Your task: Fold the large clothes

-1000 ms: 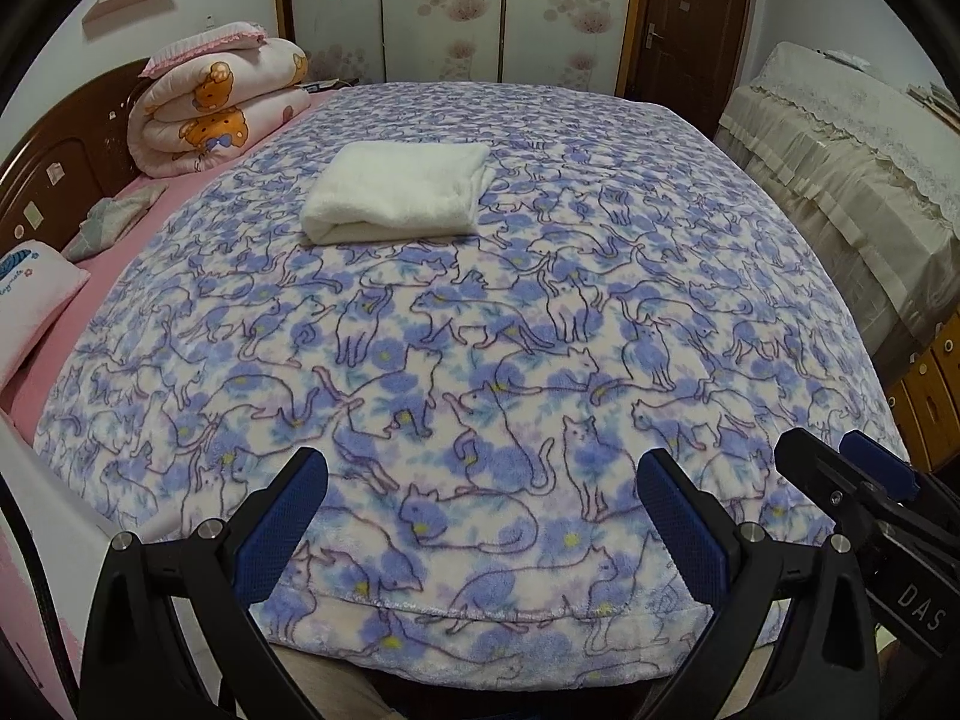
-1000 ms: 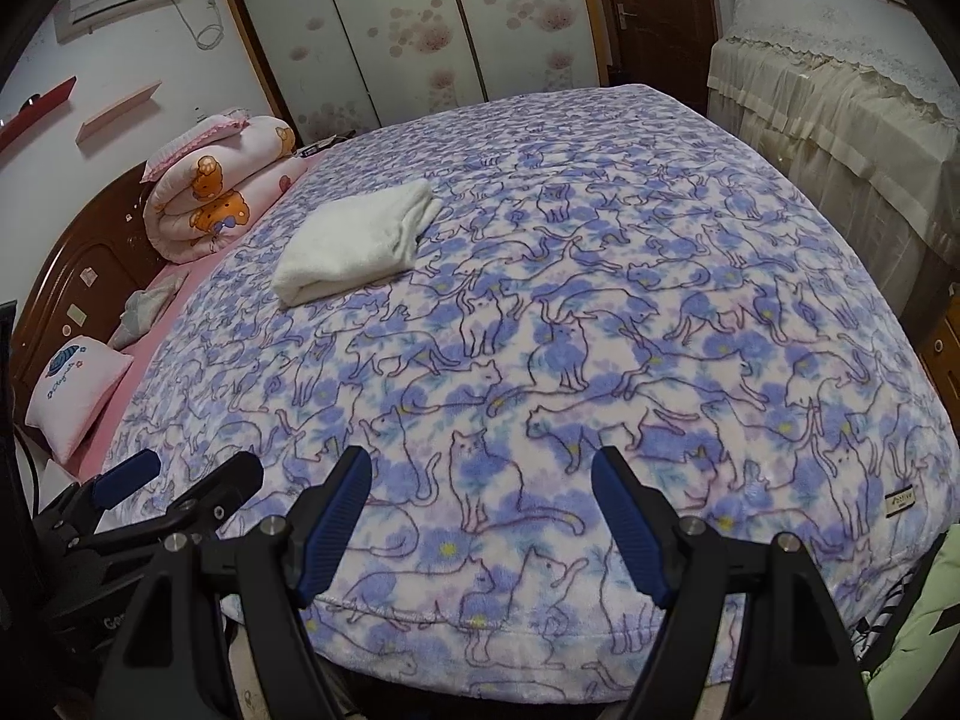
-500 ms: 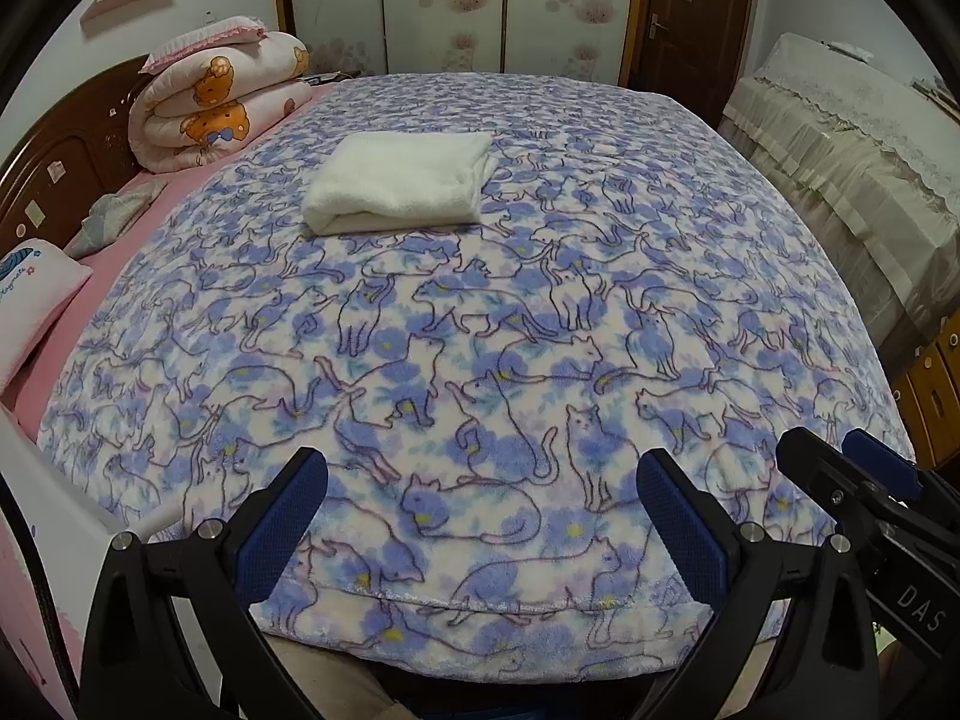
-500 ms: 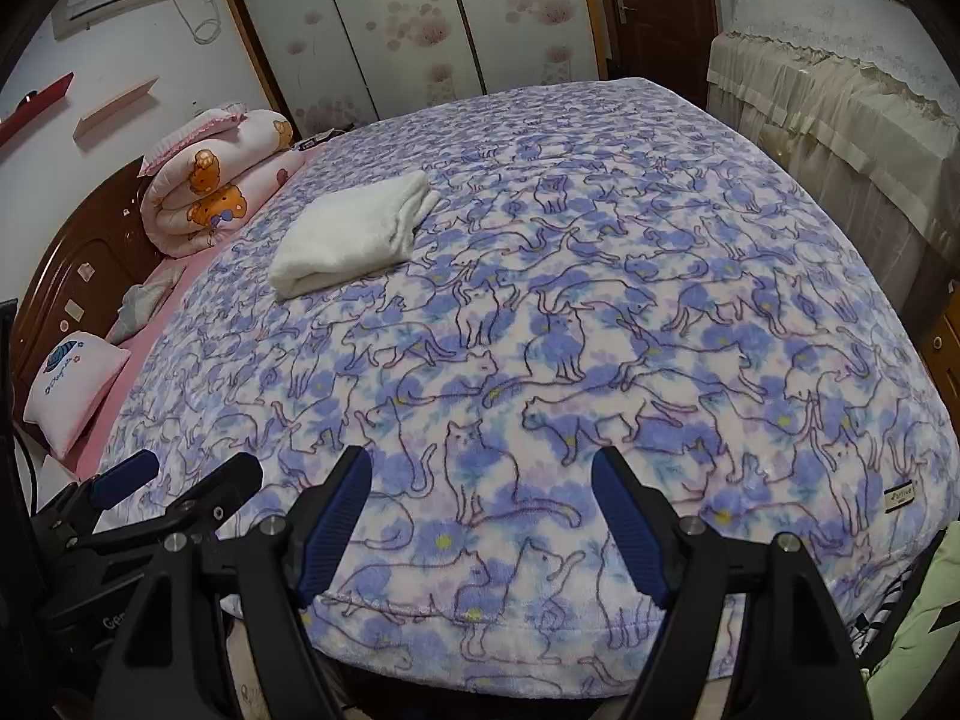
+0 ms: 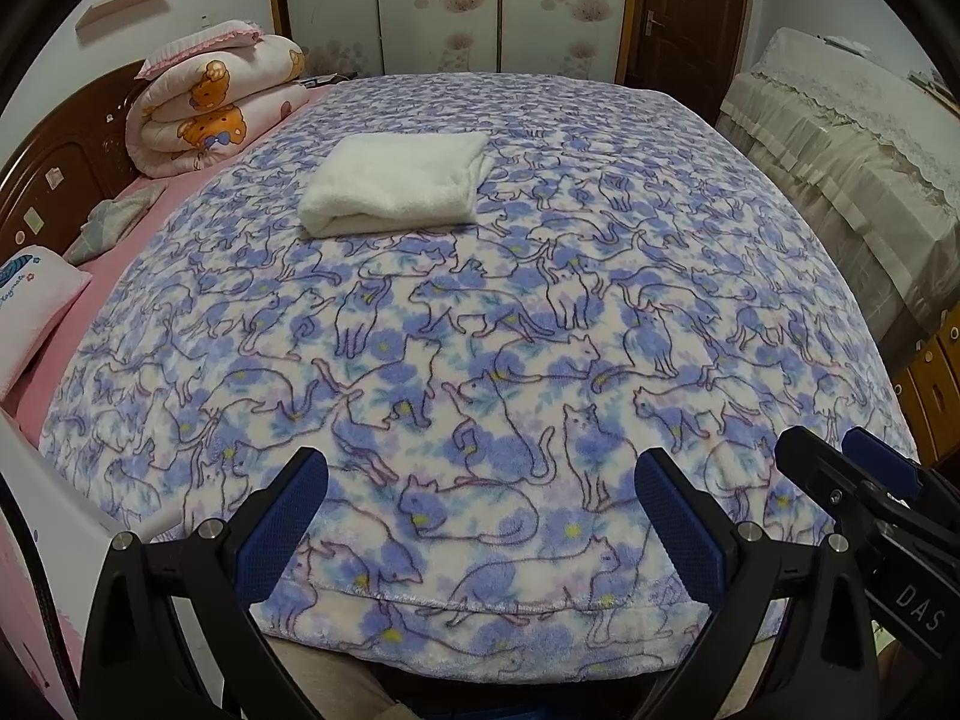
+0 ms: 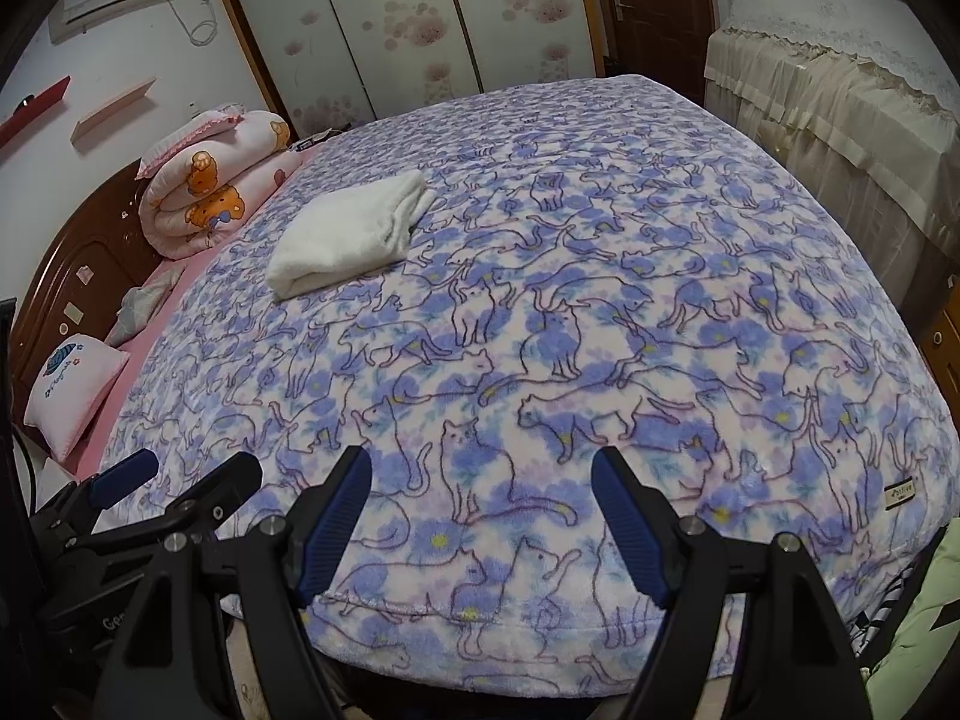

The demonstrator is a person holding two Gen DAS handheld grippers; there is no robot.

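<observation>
Bed point(image 5: 36, 414) under cat-print blanket point(image 5: 480, 360)

A home bedroom: a bed point(image 5: 108, 276) with a wooden headboard point(image 5: 54, 162) is lying ahead of the tongs, a rolled quilt point(image 5: 216, 108) sitting far left, wardrobe doors point(image 5: 438, 0) standing beyond.

Left gripper point(image 5: 480, 504): black two-finger frame with blue ribbed pads point(image 5: 282, 525); jaws spread wide, nothing between them, pointing forward and downward. In the right wrist view it appears at the lower left edge point(image 6: 180, 477), close beside the other tool.

Right gripper point(image 6: 480, 510): same black frame, blue ribbed pads point(image 6: 627, 522); jaws wide apart, gripping nothing, angled downward. In the left wrist view it shows at the lower right edge point(image 5: 840, 456).
</observation>
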